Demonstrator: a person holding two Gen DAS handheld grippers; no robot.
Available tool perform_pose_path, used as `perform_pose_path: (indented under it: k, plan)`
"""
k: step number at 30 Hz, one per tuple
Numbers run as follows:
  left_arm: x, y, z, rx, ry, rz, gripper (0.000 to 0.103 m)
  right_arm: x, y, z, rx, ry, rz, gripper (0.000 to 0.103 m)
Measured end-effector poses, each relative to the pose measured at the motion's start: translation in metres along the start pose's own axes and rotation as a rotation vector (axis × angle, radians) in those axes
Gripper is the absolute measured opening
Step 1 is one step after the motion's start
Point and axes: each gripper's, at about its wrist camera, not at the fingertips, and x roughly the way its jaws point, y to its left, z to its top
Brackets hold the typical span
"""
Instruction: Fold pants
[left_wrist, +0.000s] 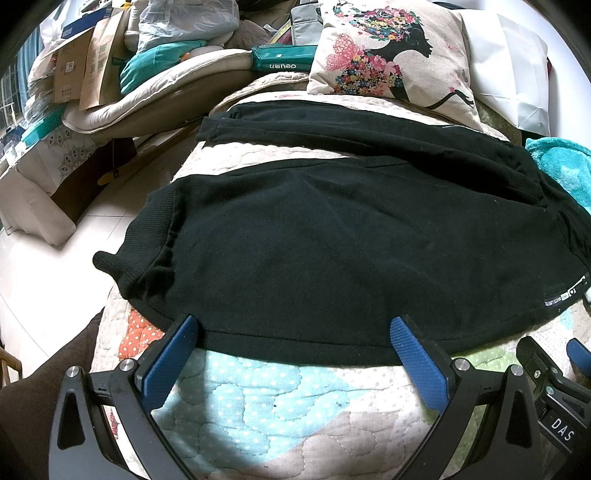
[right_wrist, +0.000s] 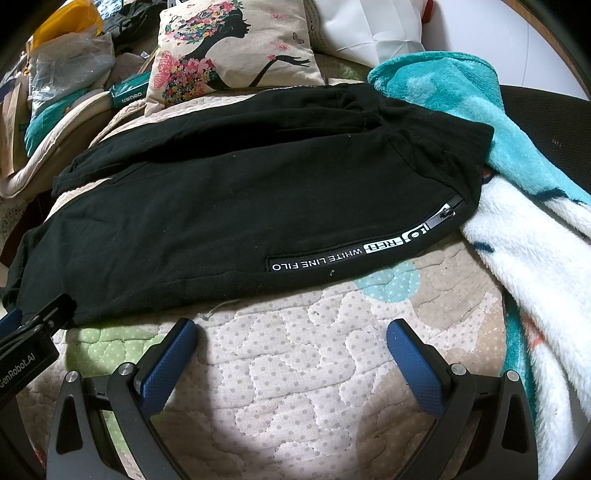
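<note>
- Currently the black pants (left_wrist: 332, 240) lie spread flat on the quilted bed cover (left_wrist: 258, 406), directly ahead of both tongs, with the two legs running side by side and a strip of quilt showing between them.
- The near leg's long edge lies just in front of the left tongs (left_wrist: 295, 343). Its cuff (left_wrist: 147, 243) is ahead and to the left of these tongs.
- The left tongs are wide open and hold nothing; their blue fingertips (left_wrist: 402, 332) overlap the near hem, probably positioned to pinch it for a fold.
- The right tongs (right_wrist: 291, 343) are also wide open and empty, resting short of the fabric over bare quilt.
- The lettered pocket strip (right_wrist: 351, 254) and zipper lie ahead and slightly right of the right tongs, marking the waist end.
- Beyond the pants sits a printed cushion (right_wrist: 236, 48); a teal and white fleece blanket (right_wrist: 517, 184) lies to the right, touching the waistband, which could snag on it during folding.
</note>
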Motion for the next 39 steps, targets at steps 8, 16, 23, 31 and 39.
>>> perform_pose_path:
  k: [8, 16, 23, 31, 39]
  plan:
    - [0.0, 0.0, 0.0, 0.0, 0.0, 0.0, 0.103, 0.0, 0.0, 0.0, 0.0, 0.001, 0.0, 0.103]
    - [0.001, 0.0, 0.001, 0.001, 0.0, 0.002, 0.103, 0.0, 0.0, 0.0, 0.0, 0.0, 0.0, 0.103]
    - [0.001, -0.003, 0.002, 0.011, 0.006, 0.018, 0.103, 0.005, 0.005, 0.006, 0.003, 0.005, -0.042, 0.103]
    - [-0.006, -0.001, -0.004, 0.044, 0.064, -0.015, 0.103, 0.006, -0.003, 0.013, 0.03, 0.075, 0.008, 0.103]
    - [-0.063, 0.002, 0.001, 0.084, 0.024, -0.011, 0.103, -0.006, -0.002, 0.013, 0.004, 0.087, 0.013, 0.103]
